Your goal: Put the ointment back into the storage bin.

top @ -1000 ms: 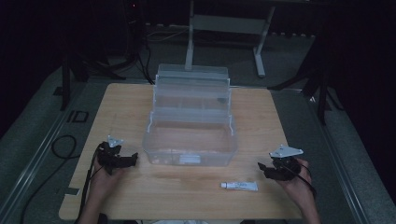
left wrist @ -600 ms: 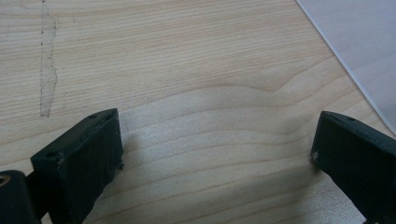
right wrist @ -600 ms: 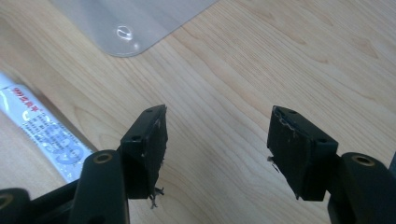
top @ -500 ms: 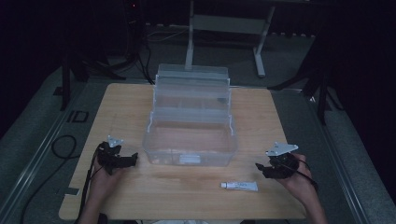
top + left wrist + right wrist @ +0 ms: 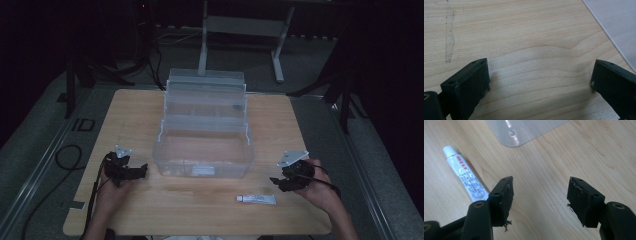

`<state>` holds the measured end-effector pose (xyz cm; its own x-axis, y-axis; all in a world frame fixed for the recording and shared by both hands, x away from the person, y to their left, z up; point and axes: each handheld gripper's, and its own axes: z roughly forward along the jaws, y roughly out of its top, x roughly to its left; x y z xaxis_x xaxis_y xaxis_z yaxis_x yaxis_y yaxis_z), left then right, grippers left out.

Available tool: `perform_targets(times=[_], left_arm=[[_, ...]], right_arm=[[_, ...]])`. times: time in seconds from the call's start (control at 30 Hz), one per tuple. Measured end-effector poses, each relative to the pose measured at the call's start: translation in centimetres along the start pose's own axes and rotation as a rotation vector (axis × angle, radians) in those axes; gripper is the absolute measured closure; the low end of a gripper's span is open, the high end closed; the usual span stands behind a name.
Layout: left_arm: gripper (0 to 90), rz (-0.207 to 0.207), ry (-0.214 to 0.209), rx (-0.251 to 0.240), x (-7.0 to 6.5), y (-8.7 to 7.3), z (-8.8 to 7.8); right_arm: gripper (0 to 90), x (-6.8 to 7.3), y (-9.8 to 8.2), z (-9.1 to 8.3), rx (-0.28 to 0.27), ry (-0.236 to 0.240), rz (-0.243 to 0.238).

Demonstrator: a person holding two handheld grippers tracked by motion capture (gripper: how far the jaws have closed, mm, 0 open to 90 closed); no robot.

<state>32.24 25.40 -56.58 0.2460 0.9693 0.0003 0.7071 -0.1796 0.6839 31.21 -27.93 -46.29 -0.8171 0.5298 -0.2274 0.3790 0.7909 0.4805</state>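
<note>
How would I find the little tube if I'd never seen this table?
Start at the big clear plastic box in the middle of the wooden table. Look just in front of its right corner, near the right gripper. The tube lies flat there, small and white with a white cap and tiny printing.

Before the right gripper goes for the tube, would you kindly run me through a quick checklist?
1. Right gripper open, nothing between its fingers: ok.
2. Tube lying free on the table, apart from the box: ok.
3. Right gripper lined up over the tube: not ok, the tube lies to one side of it.
4. Left gripper open and away from the tube: ok.
5. Tube cap tight: cannot tell.
</note>
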Motion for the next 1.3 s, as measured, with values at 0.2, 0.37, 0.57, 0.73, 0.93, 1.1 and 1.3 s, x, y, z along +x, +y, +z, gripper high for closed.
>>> perform_targets(times=[0.2,0.37,0.57,0.73,0.93,1.1,1.3], left_arm=[[2.5,0.000,0.000,0.000,0.0,0.0,0.0],[2.5,0.000,0.000,0.000,0.0,0.0,0.0],[2.5,-0.003,0.000,-0.002,0.0,0.0,0.0],[2.5,-0.003,0.000,-0.002,0.0,0.0,0.0],[2.5,-0.003,0.000,-0.002,0.0,0.0,0.0],[2.5,-0.003,0.000,-0.002,0.0,0.0,0.0],[2.5,-0.004,0.000,-0.003,0.0,0.0,0.0]], right_arm=[[37.5,0.2,1.0,-0.2,0.019,0.019,-0.055],[37.5,0.3,1.8,-0.3,0.039,0.039,-0.096],[37.5,0.7,2.6,-0.1,0.072,0.064,-0.144],[37.6,1.0,3.1,0.0,0.097,0.087,-0.181],[38.2,1.4,3.7,0.2,0.118,0.115,-0.221],[38.5,1.9,4.3,0.4,0.149,0.135,-0.264],[38.9,2.5,5.1,0.7,0.178,0.152,-0.307]])
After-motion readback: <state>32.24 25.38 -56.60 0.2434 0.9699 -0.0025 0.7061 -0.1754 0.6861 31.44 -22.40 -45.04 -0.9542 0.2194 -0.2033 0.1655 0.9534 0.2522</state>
